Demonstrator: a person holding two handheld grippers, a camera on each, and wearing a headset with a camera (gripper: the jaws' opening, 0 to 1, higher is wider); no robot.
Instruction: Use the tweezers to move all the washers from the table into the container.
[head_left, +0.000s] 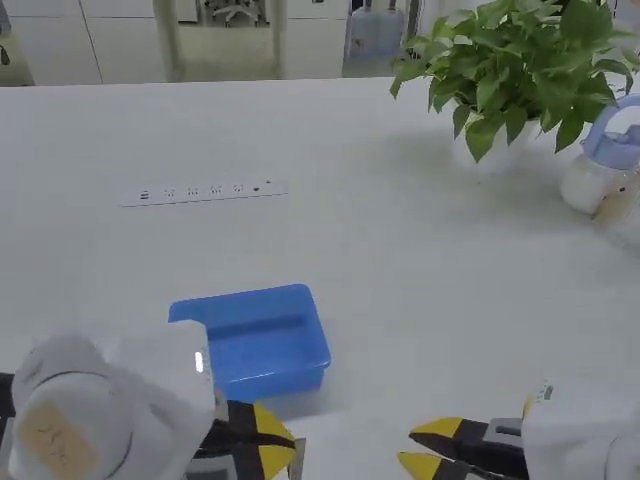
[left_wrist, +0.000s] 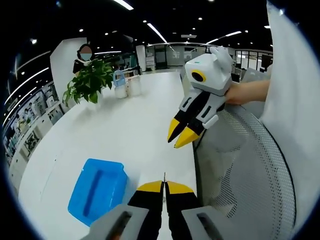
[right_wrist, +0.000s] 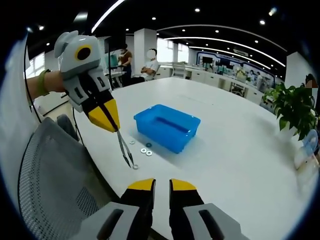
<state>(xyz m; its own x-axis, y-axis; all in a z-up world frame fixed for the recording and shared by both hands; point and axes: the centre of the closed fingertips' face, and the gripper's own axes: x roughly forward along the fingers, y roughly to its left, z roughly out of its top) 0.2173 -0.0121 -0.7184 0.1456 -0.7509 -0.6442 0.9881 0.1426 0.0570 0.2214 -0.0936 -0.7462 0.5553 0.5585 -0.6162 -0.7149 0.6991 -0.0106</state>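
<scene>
The left gripper (right_wrist: 112, 125) is pressing its jaws together on the tweezers (right_wrist: 125, 149), which are slanting down from it to the table (right_wrist: 235, 150). In the right gripper view their tips are resting at a washer (right_wrist: 135, 166) close to the table's near edge; whether they are pinching it is too small to tell. Four more washers (right_wrist: 143, 150) are lying flat just beyond, between the tweezers and the container (right_wrist: 167, 127), all outside it on the bare top. The container, blue and open-topped, is sitting near that same edge. The right gripper (right_wrist: 161, 184) is keeping its jaws slightly spread with nothing between them, hovering off the table's edge and apart from the washers. In the left gripper view a hand (left_wrist: 245, 92) is carrying the right gripper (left_wrist: 181, 137) above the edge, over a mesh chair (left_wrist: 240, 170), while the left gripper (left_wrist: 164, 186) is showing a thin end of the tweezers (left_wrist: 164, 178) poking out between its closed jaws. In the head view the left gripper (head_left: 270, 445) and right gripper (head_left: 425, 447) are sitting low, with the container (head_left: 255, 340) just beyond the left one. A power strip (head_left: 205, 192) is lying farther back, and a plant (head_left: 520, 60) and a bottle (head_left: 605, 160) are standing at the far right.
</scene>
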